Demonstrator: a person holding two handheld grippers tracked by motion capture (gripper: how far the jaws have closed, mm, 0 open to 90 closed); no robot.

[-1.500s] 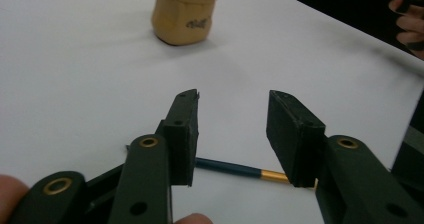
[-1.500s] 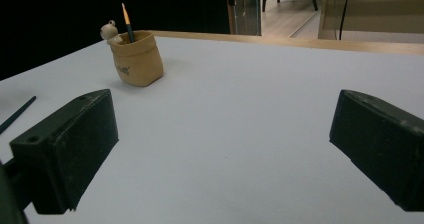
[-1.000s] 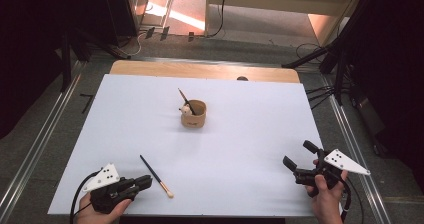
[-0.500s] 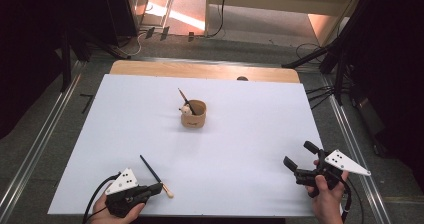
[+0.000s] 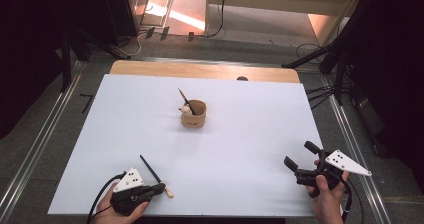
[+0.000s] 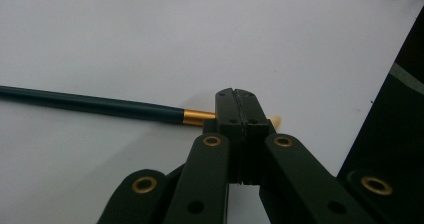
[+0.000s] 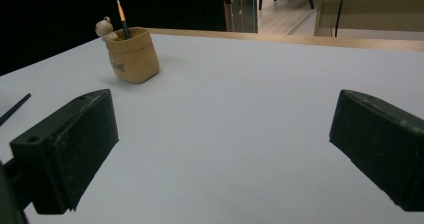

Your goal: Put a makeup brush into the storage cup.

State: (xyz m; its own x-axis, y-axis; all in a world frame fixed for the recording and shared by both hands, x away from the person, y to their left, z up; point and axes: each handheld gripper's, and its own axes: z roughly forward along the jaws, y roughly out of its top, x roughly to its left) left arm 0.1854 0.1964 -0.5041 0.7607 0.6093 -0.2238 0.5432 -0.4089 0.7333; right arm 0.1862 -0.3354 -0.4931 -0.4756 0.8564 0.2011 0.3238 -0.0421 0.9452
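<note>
Left gripper (image 5: 159, 188): at the near left edge of the table (image 5: 250, 134), held low and lying almost flat; its fingers (image 6: 226, 109) are pressed together with no gap between them.
Brush (image 5: 156, 176): a dark-handled one with a gold ferrule and pale tip, lying flat on the table just past the left fingers. In the left gripper view its ferrule end runs behind the closed fingertips — it looks to lie beyond them rather than pinched between them, though the view is too tight to be sure.
Right gripper (image 5: 299, 157): at the near right of the table, in the person's right hand (image 5: 327, 194), fingers (image 7: 70, 144) spread wide with nothing between them but bare table.
Cup (image 5: 193, 114): a small tan holder standing upright near the table's middle, well apart from both grippers.
In the cup: a second brush (image 7: 122, 20) leaning out of it, and a small pale figure (image 7: 105, 28) at its rim.
Table: white sheet over a wooden top — the wood shows along the far edge.
</note>
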